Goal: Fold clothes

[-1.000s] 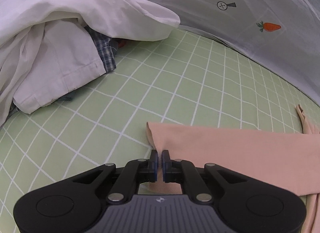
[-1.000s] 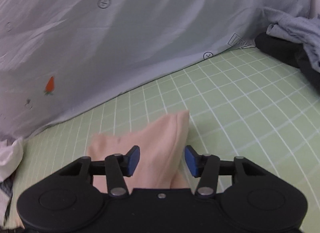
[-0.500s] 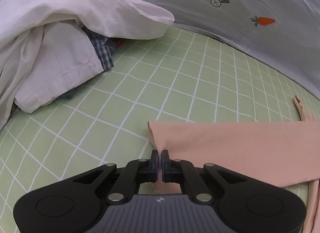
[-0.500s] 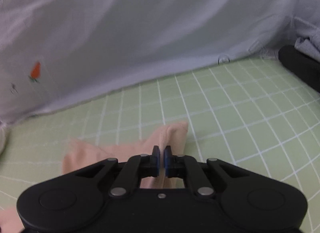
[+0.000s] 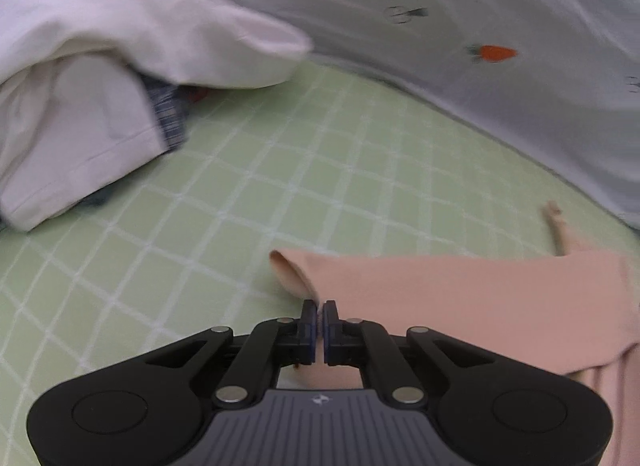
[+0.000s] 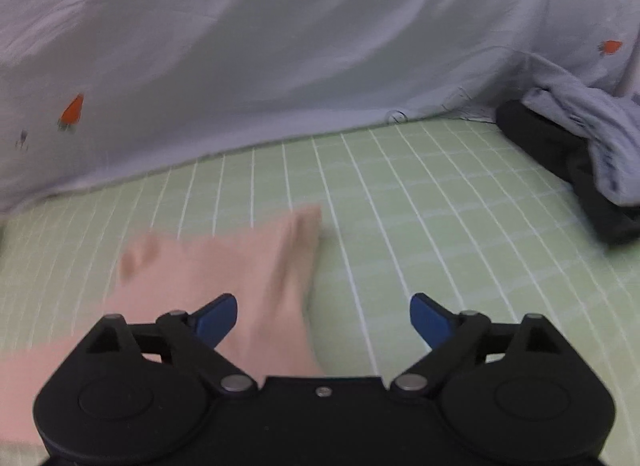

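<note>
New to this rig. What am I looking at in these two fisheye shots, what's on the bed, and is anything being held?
There is no robot arm here: a person holds a two-finger tool in each hand, and each tool carries a camera looking forward along its fingers. So one picture is the left tool's view and the other is the right tool's view.

Both look down at a green checked sheet with a pale carrot-print cover behind it. A peach garment lies flat in front. White clothes are piled at the left, dark and grey clothes at the right.

The left tool is shut on the peach garment's edge. The right tool is opening, with the garment under its left finger but not pinched.
</note>
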Available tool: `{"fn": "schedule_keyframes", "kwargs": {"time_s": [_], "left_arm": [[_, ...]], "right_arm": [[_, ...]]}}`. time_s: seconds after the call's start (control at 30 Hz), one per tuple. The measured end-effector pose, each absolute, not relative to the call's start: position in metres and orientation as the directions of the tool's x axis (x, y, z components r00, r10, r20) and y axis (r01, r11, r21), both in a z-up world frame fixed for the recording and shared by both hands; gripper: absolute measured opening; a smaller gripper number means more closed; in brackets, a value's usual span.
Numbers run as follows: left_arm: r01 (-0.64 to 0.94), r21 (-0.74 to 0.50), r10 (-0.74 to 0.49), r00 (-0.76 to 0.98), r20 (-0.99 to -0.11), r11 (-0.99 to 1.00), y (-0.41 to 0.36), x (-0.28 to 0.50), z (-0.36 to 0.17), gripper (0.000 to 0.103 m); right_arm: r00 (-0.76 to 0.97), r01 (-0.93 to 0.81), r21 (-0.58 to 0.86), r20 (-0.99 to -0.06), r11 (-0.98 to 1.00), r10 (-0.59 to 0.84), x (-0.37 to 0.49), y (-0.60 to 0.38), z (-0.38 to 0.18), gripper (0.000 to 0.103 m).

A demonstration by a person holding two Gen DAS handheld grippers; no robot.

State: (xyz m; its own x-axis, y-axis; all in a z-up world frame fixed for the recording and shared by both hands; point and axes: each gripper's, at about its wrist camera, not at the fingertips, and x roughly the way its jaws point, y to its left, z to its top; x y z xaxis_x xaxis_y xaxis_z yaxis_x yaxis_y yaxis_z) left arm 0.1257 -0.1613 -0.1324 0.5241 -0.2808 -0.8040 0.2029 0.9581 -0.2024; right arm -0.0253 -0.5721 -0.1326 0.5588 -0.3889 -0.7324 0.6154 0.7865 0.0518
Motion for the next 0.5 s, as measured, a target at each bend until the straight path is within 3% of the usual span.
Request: {"fn": "schedule_keyframes", "kwargs": {"time_s": [0.17,0.27,0.37,0.43,0.5], "left_arm": [[0.411,-0.281,-0.468,0.478,-0.743,0.867,-0.214,0.106,-0.107,0.004],[0.560,-0.330,-0.586,0.369,-0.721,0.760,-0.255,0.087,-0.103,0.005],[0.648,-0.281,-0.569,0.288,-0.770,0.708,-0.290,0.065,-0.114,0.025],[0.657,-0.219,-0.516,0.300,-0.802,0.721,-0.298,0.054,-0.120,0.066],[0.642,-0.191,-0.488,0.324,-0.810,0.742,-0.292,0.049,-0.120,0.075]], "right_arm": [[0.454,0.677,-0.046,-0.760,0.735,-0.465,-0.074,-0.545,-0.138,0.097],[0.431,0.710,-0.021,-0.778,0.704,-0.458,-0.100,-0.536,-0.142,0.098],[0.414,0.733,-0.017,-0.782,0.680,-0.466,-0.114,-0.531,-0.144,0.100],[0.399,0.740,-0.044,-0.774,0.671,-0.491,-0.116,-0.526,-0.142,0.101],[0.402,0.728,-0.082,-0.753,0.680,-0.521,-0.112,-0.518,-0.137,0.102]]}}
